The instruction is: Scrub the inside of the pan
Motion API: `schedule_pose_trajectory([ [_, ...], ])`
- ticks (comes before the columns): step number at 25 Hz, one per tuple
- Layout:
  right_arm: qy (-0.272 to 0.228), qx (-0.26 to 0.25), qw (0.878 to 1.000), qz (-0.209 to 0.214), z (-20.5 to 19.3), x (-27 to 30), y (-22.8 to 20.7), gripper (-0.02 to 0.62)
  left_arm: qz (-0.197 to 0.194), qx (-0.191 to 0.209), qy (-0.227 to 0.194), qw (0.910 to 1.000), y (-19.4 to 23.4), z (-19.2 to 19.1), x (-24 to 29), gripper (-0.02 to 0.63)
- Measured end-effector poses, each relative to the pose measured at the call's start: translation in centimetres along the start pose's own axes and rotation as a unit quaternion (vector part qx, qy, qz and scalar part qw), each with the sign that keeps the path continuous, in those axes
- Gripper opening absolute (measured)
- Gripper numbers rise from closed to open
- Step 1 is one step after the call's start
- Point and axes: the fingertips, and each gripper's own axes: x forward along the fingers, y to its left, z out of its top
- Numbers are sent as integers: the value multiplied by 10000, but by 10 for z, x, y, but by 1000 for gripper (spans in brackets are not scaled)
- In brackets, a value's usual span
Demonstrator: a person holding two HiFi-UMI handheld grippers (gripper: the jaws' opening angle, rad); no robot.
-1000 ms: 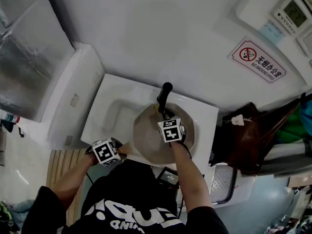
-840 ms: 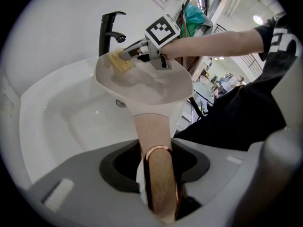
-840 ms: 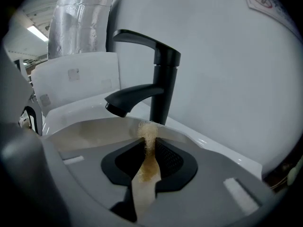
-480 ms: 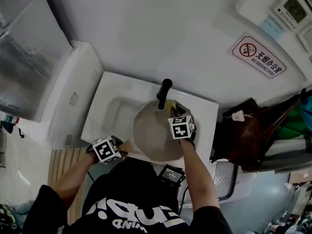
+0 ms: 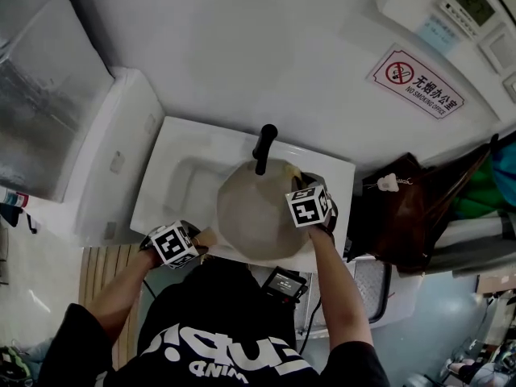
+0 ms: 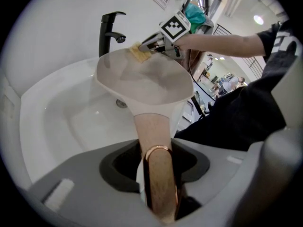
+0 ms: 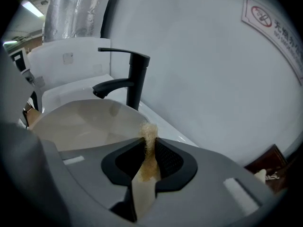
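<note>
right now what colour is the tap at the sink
Black; the tap shows best in the right gripper view.

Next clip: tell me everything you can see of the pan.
The pan is round, shallow and pale beige, matte inside with nothing in it. Its tan, wood-look handle carries a copper-coloured band and is clamped in the left claw, which holds the pan above the white sink, near the black faucet. A yellowish sponge, pinched in the right claw, sits at the pan's far rim.

pan (image 5: 254, 212) over sink (image 5: 179, 185), faucet (image 5: 263, 147) behind
</note>
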Motion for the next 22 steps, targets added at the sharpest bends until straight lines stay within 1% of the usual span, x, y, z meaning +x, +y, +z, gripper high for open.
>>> schedule_pose_trajectory([
  [5, 169, -326, 9993, 72, -16, -18, -7, 71, 10, 24, 15, 10000, 0, 1, 0, 172],
  [9, 289, -456, 9982, 247, -30, -31, -4, 71, 35, 38, 33, 10000, 0, 3, 0, 172],
  [14, 448, -568, 9960, 521, -45, -47, 5, 71, 81, 31, 36, 10000, 2, 5, -1, 172],
  [22, 644, -979, 9891, 890, -69, -71, 30, 71, 75, 28, 79, 9999, 1, 4, 0, 172],
])
